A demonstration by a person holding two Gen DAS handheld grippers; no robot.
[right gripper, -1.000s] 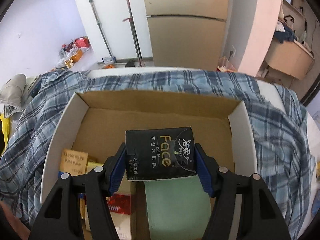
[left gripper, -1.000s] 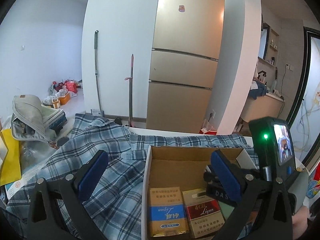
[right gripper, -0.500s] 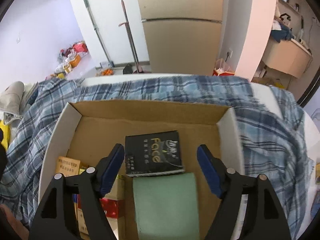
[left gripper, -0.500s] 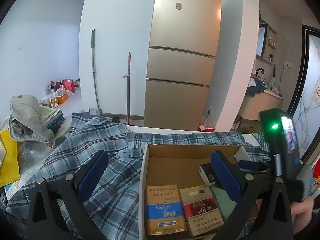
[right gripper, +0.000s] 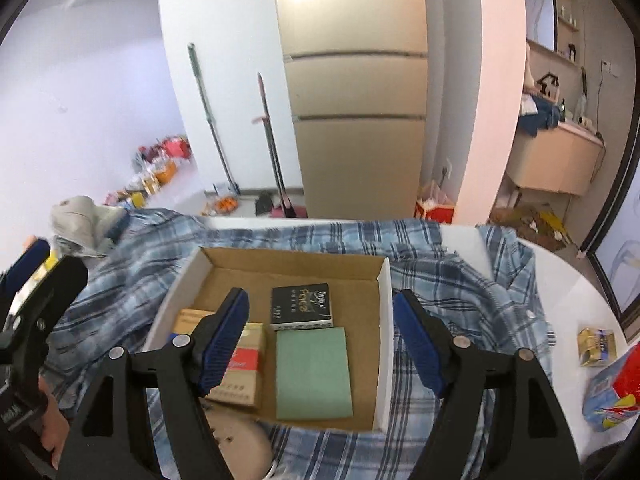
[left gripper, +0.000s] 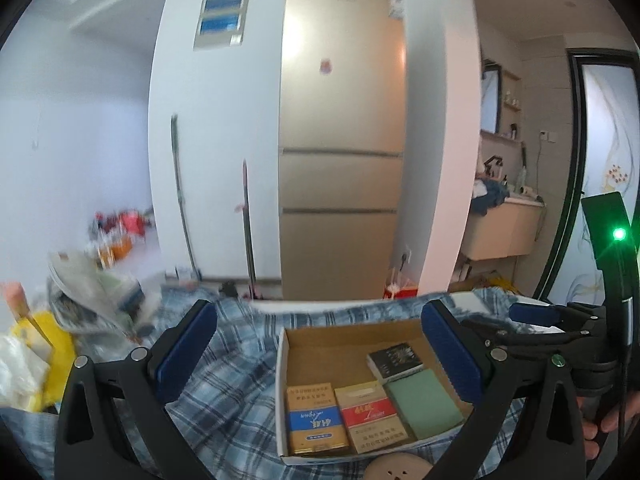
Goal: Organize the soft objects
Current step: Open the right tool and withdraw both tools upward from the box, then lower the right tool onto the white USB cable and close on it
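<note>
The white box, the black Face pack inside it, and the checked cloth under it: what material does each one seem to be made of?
White box: corrugated cardboard, white outside and raw brown inside, matte.
Black Face pack: probably thin glossy plastic film over tissues; it shows slight sheen and gold print.
Checked cloth: woven fabric, likely cotton shirting, since it creases softly and shows a button.

I'm working in a lived-in home: a tall gold fridge [left gripper: 341,160] stands at the far wall, a mop [right gripper: 208,120] and a broom [right gripper: 274,140] lean to its left, and a washbasin counter [right gripper: 560,160] sits far right.
</note>
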